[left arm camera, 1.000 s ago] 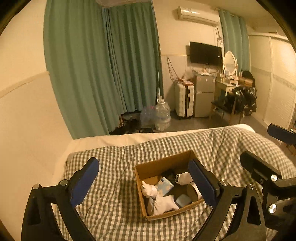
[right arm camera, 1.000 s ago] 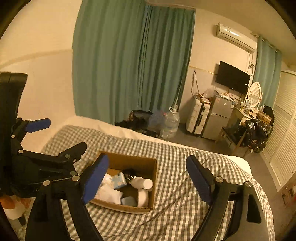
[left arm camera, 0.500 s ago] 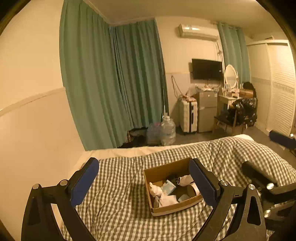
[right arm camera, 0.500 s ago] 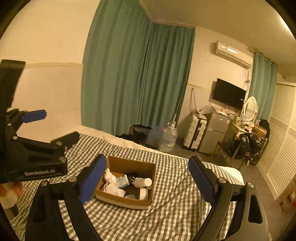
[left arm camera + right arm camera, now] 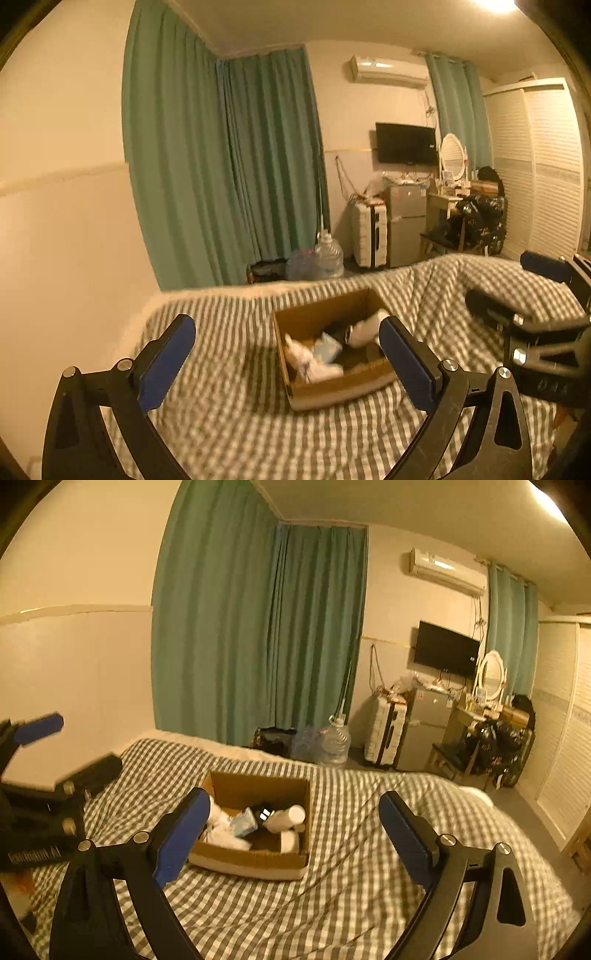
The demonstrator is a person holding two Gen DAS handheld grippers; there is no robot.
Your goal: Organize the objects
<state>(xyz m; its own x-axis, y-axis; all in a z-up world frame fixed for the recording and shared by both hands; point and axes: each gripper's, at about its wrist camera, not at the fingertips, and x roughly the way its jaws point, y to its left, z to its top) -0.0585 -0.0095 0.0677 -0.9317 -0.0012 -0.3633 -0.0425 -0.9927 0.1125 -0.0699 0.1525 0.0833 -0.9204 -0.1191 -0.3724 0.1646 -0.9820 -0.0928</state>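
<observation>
- Both tongs we hold above the bed: the left tongs (image 5: 286,349) stand wide apart with nothing between their blue pads, and the right tongs (image 5: 293,827) are spread just as wide and also hold nothing.
- We see the cardboard box (image 5: 255,862) resting open-topped on the checked blanket (image 5: 351,897), ahead of both tongs and touched by neither.
- Its long axis, in the right wrist view, runs roughly left to right across the bed, with one long wall on the near side.
- Inside the box, a white bottle (image 5: 284,816) lies on its side, its round end pointing to the right and a little toward the far wall.
- A pale blue packet (image 5: 244,822) sits just left of the bottle, and a white soft item (image 5: 221,830) fills the left end; we cannot tell what it is.
- A dark object lies between packet and bottle, too small for us to name.
- In the left wrist view the bed and box (image 5: 332,391) are blurred.
- Beyond the bed, green curtains (image 5: 258,635) cover the far corner, and a large water jug (image 5: 334,744) stands on the floor before them.
- Further right we see a white suitcase (image 5: 384,734), a small fridge (image 5: 424,731), a wall television (image 5: 445,650) and an air conditioner (image 5: 445,572) high on the wall.
</observation>
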